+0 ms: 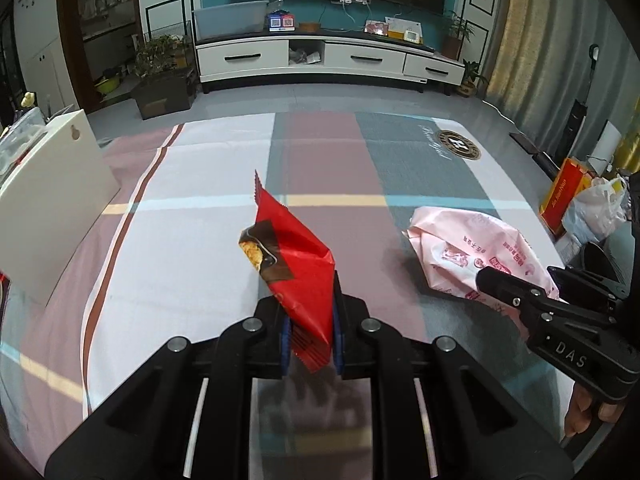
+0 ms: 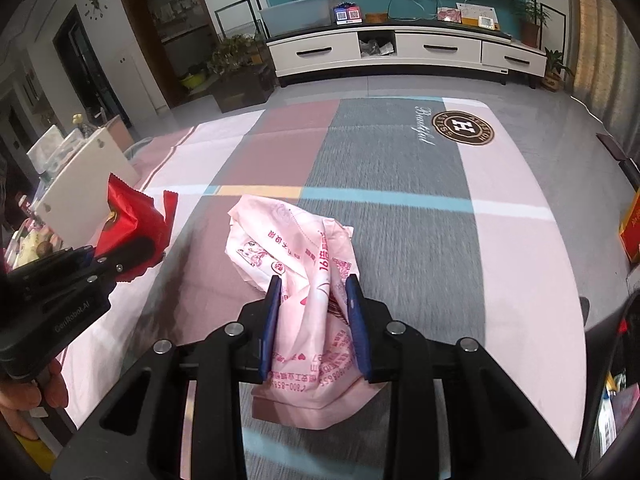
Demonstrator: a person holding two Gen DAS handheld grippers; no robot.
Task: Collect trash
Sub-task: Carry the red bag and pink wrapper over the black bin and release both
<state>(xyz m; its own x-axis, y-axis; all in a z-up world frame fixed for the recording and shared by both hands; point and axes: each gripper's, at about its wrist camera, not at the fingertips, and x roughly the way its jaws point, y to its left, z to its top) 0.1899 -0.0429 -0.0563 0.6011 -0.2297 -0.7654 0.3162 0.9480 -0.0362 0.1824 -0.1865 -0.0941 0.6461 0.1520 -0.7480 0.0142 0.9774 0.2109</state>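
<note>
Pinching red wrapper [image 1: 298,264] by one corner in left tool [image 1: 311,344]; prone to slipping free. Right tool [image 2: 316,320] clamped on bulky pink bag [image 2: 298,264]; loose folds liable to snag on counter [image 2: 520,248].

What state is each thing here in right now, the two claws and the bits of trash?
Left gripper: shut on the red wrapper.
Red wrapper: crumpled, pinched at its lower end, sticking up above the cloth.
Right gripper: shut on the pink bag.
Pink bag: crumpled, bunched between the pads.
Cloth: spread flat.
</note>
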